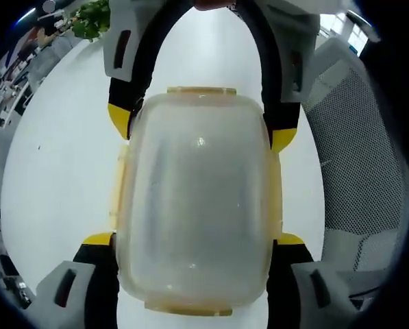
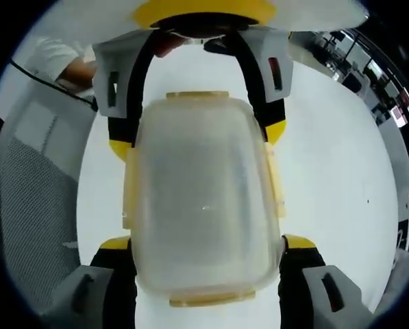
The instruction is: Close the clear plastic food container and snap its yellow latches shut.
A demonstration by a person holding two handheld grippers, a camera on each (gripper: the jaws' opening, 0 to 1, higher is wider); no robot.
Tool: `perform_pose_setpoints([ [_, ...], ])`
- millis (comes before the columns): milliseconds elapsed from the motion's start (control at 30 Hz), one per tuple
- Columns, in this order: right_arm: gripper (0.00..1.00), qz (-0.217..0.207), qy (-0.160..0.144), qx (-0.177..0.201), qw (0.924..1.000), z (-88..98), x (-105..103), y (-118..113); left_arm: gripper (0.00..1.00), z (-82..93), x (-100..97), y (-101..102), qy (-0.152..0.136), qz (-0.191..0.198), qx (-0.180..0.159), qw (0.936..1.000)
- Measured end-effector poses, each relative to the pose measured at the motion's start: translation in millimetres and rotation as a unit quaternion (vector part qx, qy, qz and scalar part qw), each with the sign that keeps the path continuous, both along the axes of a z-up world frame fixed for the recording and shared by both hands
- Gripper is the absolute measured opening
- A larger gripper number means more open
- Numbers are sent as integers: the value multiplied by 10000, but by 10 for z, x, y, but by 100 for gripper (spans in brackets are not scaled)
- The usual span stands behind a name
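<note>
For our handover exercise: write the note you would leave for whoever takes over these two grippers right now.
Left gripper: jaws on either side of the clear container, apparently gripping its near end.
Right gripper: the same from the opposite end; it also appears at the top of the left gripper view.
Container sits over the white table, lid on.
Done: lid appears seated.
Left: yellow latches; whether they are snapped cannot be told, so check each and press it shut.

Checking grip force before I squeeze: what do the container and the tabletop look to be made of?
Container: translucent, frosted-looking plastic, glossy with small glints, with yellowish latches at the rim. Table: smooth white matte surface, probably laminate; material unsure.
</note>
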State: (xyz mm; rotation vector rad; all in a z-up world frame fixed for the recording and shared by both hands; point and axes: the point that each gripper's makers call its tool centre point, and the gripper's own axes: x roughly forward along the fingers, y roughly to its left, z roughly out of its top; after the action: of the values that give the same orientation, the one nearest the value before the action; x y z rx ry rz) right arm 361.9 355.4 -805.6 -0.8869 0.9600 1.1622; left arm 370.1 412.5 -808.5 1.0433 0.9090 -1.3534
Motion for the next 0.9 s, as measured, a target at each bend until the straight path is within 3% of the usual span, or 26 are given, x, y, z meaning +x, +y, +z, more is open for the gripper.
perform_pose_setpoints([
  [900,87,78,-27,-27,10000,3,338,-30,91,11,304,-30,12,133,-67,9999],
])
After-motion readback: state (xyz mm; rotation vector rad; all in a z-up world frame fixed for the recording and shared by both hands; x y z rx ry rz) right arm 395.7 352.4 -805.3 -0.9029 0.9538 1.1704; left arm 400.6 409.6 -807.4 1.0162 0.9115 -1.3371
